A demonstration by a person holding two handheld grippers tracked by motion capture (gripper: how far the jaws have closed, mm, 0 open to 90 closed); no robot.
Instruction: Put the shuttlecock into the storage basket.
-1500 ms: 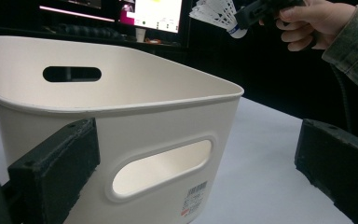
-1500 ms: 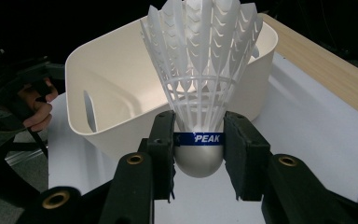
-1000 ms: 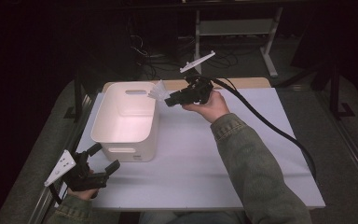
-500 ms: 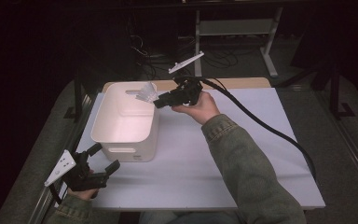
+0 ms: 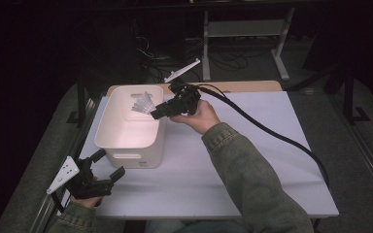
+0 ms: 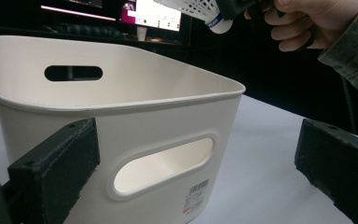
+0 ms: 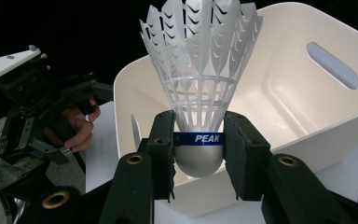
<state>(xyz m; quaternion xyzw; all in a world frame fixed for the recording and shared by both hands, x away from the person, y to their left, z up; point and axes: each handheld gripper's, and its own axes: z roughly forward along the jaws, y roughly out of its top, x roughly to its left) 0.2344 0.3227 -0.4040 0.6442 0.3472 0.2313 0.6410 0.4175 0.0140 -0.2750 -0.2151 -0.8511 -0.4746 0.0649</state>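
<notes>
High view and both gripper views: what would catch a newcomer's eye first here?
The white shuttlecock stands out, pinched at its cork base between the jaws of the right gripper and held over the open white bin near its far right corner. The bin sits on the left part of the white table. The left gripper rests open at the table's near left edge, in front of the bin.

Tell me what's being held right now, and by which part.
The right hand-held gripper holds a shuttlecock by its rounded base; the left hand-held gripper holds nothing.
</notes>
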